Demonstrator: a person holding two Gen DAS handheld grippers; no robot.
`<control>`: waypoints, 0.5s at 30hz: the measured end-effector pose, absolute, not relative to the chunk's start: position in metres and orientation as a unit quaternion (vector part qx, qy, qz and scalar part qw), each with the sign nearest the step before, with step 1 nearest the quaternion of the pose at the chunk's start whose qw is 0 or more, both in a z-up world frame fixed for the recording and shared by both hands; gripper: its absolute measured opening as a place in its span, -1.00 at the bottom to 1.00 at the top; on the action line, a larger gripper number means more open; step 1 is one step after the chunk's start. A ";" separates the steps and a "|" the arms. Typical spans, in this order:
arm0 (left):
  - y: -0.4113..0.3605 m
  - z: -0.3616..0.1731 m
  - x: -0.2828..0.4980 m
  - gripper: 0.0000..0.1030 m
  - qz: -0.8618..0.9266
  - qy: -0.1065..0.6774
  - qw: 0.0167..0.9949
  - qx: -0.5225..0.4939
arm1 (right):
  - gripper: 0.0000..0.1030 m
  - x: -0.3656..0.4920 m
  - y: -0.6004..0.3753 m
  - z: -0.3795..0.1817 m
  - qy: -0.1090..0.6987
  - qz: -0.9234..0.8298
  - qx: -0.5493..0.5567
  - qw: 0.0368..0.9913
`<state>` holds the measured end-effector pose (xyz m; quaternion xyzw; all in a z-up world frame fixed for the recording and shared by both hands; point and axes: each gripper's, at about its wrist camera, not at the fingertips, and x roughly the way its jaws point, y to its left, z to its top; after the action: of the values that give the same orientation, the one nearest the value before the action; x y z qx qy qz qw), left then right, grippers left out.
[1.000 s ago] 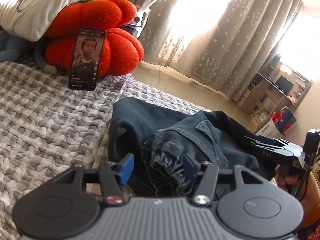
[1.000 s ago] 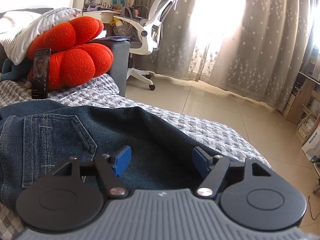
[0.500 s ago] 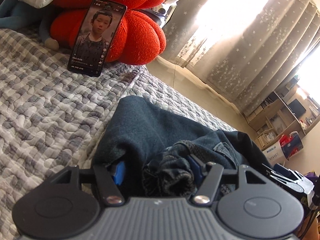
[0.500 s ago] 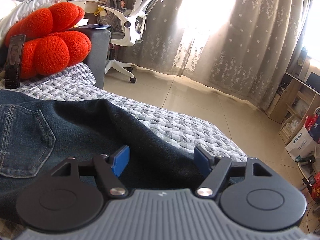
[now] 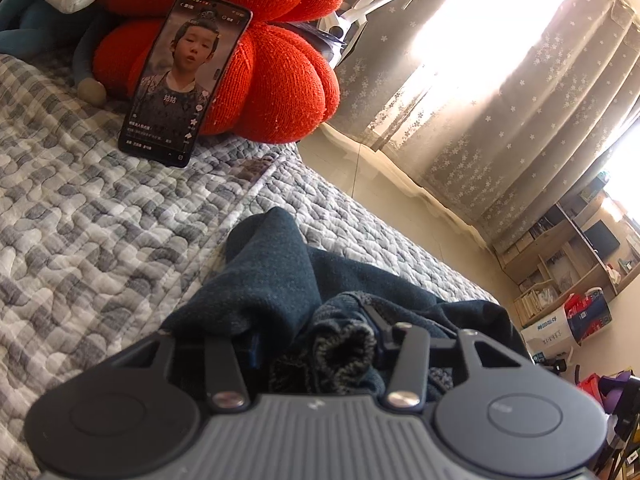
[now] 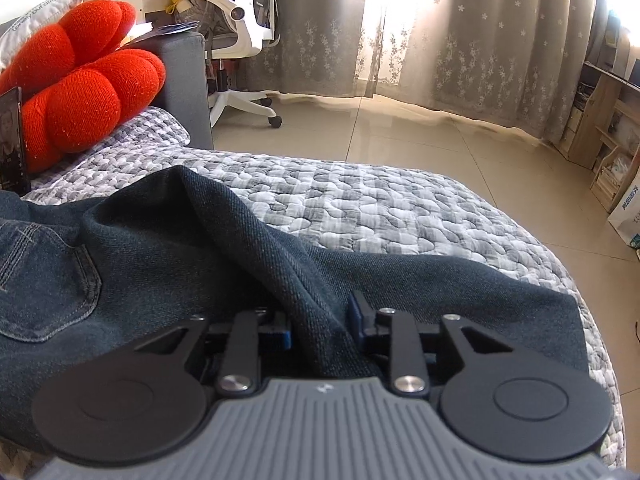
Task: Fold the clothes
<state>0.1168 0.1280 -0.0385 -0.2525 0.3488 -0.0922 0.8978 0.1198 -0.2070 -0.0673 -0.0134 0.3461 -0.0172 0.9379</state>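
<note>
Dark blue jeans (image 5: 280,264) lie crumpled on a grey patterned quilt (image 5: 80,220). My left gripper (image 5: 316,336) is low in the cloth. Its jaws are closing on a bunched, gathered piece of denim that fills the gap, and cloth drapes over the left finger. In the right wrist view the jeans (image 6: 160,248) spread across the bed's corner, a back pocket (image 6: 44,280) at the left. My right gripper (image 6: 320,320) is closing its jaws on a raised ridge of denim, the blue pads (image 6: 354,308) pressing on both sides of it.
A phone (image 5: 184,80) with a lit screen leans on a red pumpkin cushion (image 5: 280,72) at the head of the bed. The quilt's edge (image 6: 560,264) drops to a tiled floor. A white office chair (image 6: 244,20), curtains and wooden shelves (image 6: 608,120) stand beyond.
Both grippers sank into the jeans and narrowed their jaws. The right one stood wide over flat denim and now pinches a raised fold. The left one now has the bunched cloth squeezed between its fingers.
</note>
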 end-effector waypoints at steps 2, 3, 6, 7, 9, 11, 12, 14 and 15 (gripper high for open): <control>0.129 -0.036 0.113 -0.12 -0.095 0.349 0.898 -0.249 | -0.69 0.117 -0.211 -0.064 0.346 -0.020 -0.002 0.938; 0.130 -0.034 0.111 -0.22 -0.095 0.347 0.900 -0.247 | -0.69 0.116 -0.214 -0.062 0.347 -0.020 0.006 0.938; 0.131 -0.029 0.101 -0.38 -0.100 0.339 0.904 -0.242 | -0.70 0.112 -0.216 -0.058 0.344 -0.022 0.012 0.939; 0.132 -0.027 0.097 -0.40 -0.103 0.337 0.904 -0.242 | -0.71 0.111 -0.216 -0.056 0.341 -0.024 0.012 0.940; 0.134 -0.025 0.091 -0.43 -0.110 0.333 0.904 -0.242 | -0.74 0.107 -0.218 -0.051 0.333 -0.029 0.019 0.942; 0.136 -0.023 0.085 -0.45 -0.118 0.332 0.904 -0.243 | -0.76 0.101 -0.223 -0.043 0.318 -0.034 0.029 0.947; 0.137 -0.022 0.082 -0.45 -0.121 0.331 0.904 -0.242 | -0.77 0.097 -0.226 -0.039 0.310 -0.037 0.035 0.950; 0.137 -0.021 0.076 -0.46 -0.126 0.330 0.905 -0.238 | -0.79 0.090 -0.230 -0.031 0.294 -0.041 0.041 0.954; 0.136 -0.020 0.073 -0.46 -0.129 0.329 0.905 -0.235 | -0.79 0.085 -0.233 -0.027 0.287 -0.044 0.046 0.956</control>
<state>0.0732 0.1363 -0.0198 -0.2346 0.3292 -0.1294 0.9054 0.0854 -0.2330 -0.0271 0.0459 0.2867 -0.0436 0.9559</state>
